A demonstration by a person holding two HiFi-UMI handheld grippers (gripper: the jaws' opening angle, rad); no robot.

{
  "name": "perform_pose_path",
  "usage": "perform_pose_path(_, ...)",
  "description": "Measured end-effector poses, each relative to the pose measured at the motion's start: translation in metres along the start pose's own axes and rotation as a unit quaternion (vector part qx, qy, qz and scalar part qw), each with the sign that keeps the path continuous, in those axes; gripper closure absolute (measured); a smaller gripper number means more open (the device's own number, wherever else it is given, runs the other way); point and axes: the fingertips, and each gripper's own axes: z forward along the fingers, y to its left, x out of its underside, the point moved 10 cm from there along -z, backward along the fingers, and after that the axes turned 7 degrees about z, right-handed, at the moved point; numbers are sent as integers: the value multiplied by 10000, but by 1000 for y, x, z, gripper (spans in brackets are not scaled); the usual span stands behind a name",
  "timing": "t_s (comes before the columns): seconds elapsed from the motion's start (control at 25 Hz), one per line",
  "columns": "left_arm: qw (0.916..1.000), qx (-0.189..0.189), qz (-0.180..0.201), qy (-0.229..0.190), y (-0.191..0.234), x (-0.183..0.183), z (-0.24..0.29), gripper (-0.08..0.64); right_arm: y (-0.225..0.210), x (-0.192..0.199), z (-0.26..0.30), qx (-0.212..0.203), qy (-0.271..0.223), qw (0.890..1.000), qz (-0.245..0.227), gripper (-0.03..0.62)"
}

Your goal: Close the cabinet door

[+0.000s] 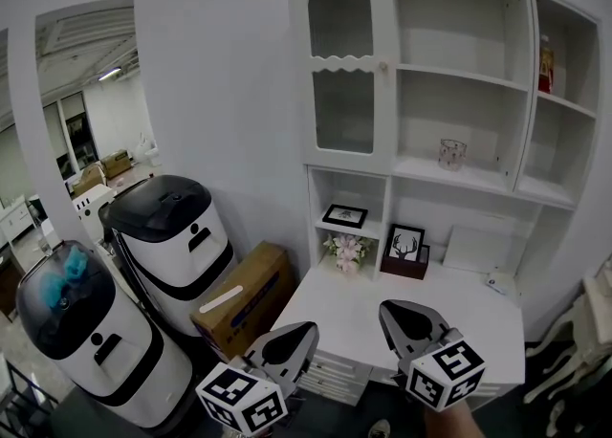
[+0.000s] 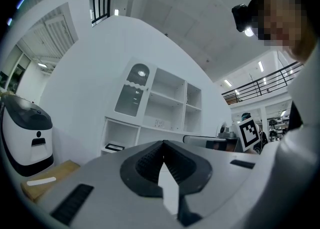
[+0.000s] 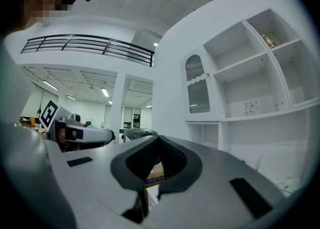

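My L tool (image 1: pixel 298 336), jaws together & empty, hangs over the desk's (image 1: pixel 354 307) front-left corner. Above the desk's back-left corner, the arched glass cabinet door (image 1: pixel 342 68) sits flush in the hutch's (image 1: pixel 459 82) top-left bay. My R tool (image 1: pixel 402 317), also pinched together w/ nothing in it, hovers near the front edge.

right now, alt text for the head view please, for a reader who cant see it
A white cabinet with open shelves stands over a white desk; its arched glass door, upper left, looks shut. Below, the left gripper and right gripper, both shut and empty, point toward it.
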Motion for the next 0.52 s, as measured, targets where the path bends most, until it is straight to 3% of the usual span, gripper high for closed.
perform_pose_path(0.52,10000,52,-26,7,-7,2,5,554,-4,3,-8,56,65,10000,17,588)
